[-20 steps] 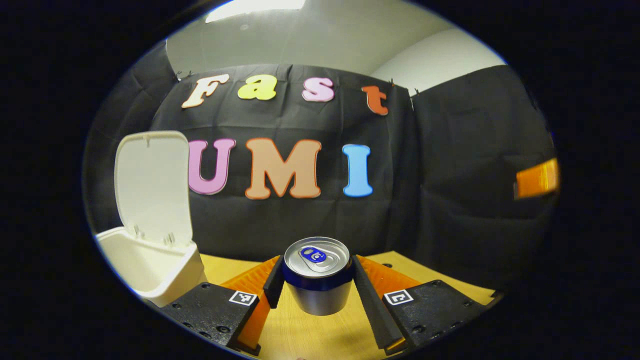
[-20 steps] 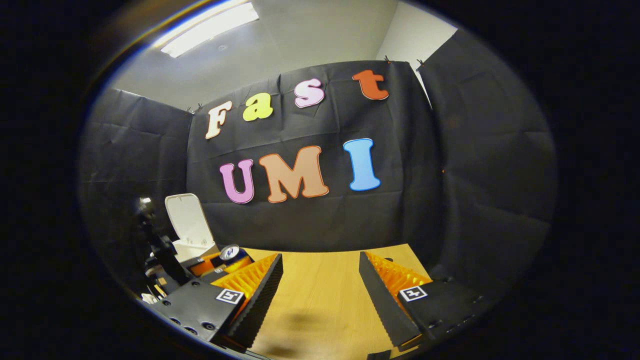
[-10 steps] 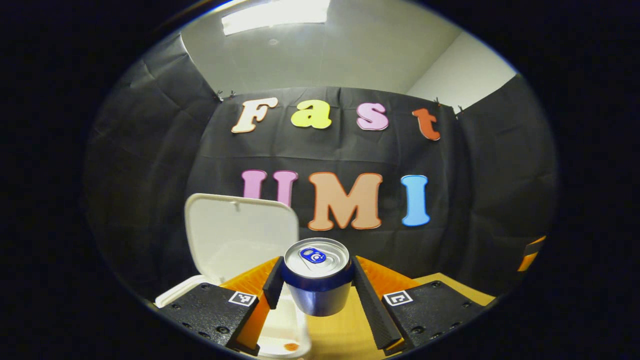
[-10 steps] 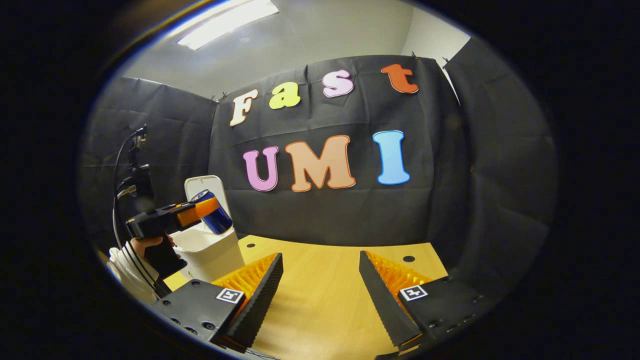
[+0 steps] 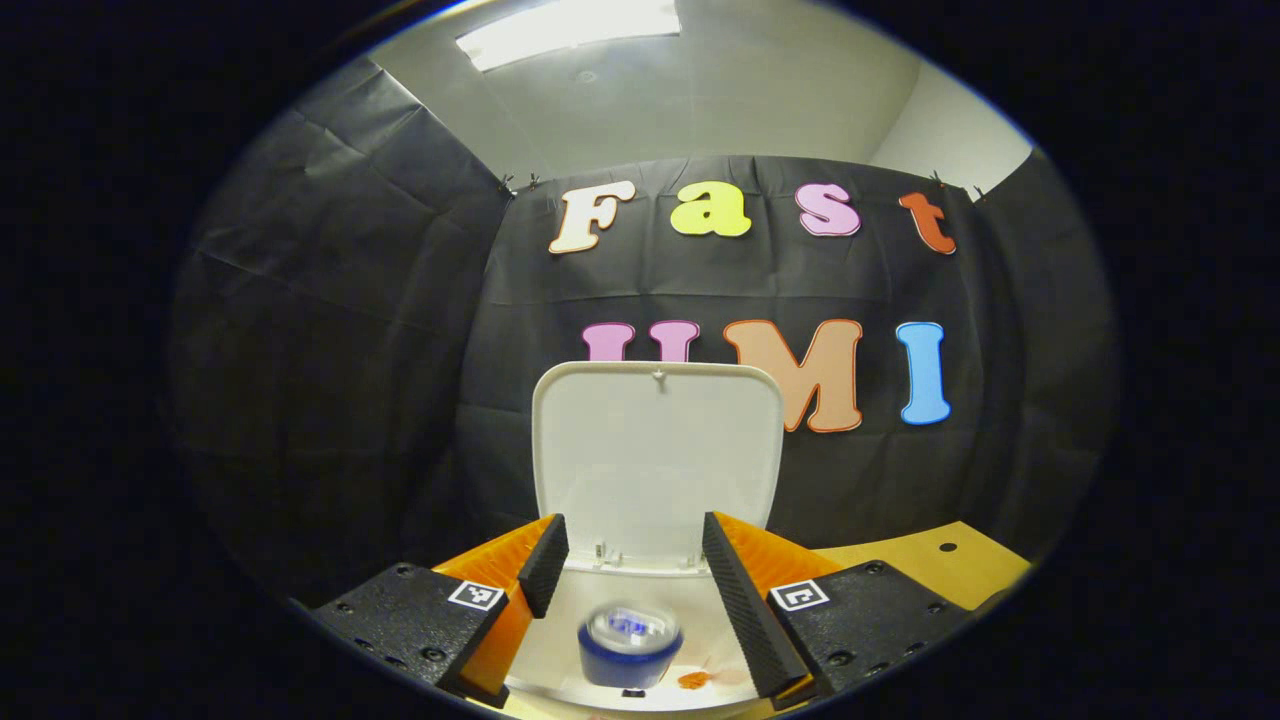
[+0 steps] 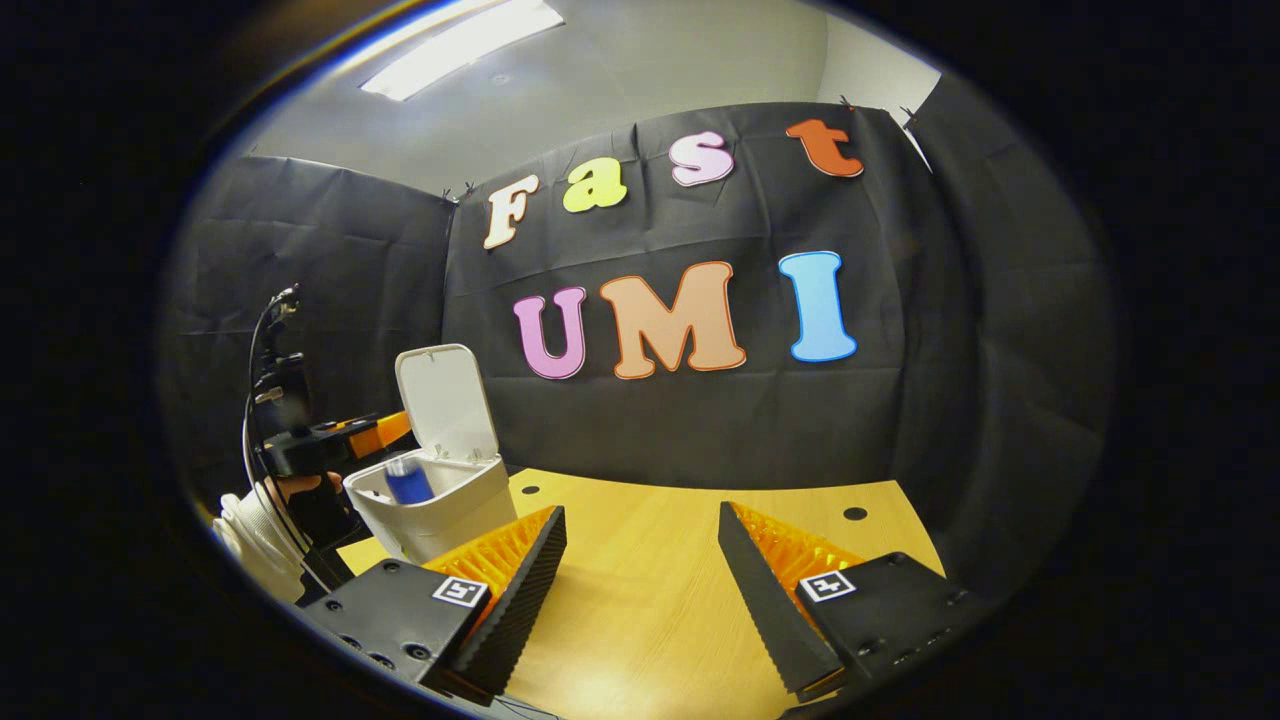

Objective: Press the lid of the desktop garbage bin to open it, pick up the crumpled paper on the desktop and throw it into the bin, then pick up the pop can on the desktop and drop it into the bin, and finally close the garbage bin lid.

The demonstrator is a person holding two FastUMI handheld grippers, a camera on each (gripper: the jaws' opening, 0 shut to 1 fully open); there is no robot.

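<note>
A wooden desktop [image 6: 650, 560] runs to the black cloth booth wall [image 6: 700, 420]. At its far left stands a white garbage bin [image 6: 440, 505], its lid [image 5: 657, 455] swung fully upright, which leaves the mouth free for dropping things in.

In the left gripper view, the left gripper [image 5: 627, 580] hangs directly over that mouth, its 2 fingers spread apart and gripping nothing. Below and between them the pop can [image 5: 630, 645] is blurred, inside the bin, apparently falling. The wide spread looks like a deliberate release above the centre so the can clears the rim. A small orange scrap [image 5: 692, 680] lies on the bin floor beside it; I cannot tell whether that is the crumpled paper.

The right gripper [image 6: 640, 580] hovers low over bare desktop, well apart from the bin, fingers apart and empty, seemingly kept clear. Closing the lid appears to be the remaining step.
</note>
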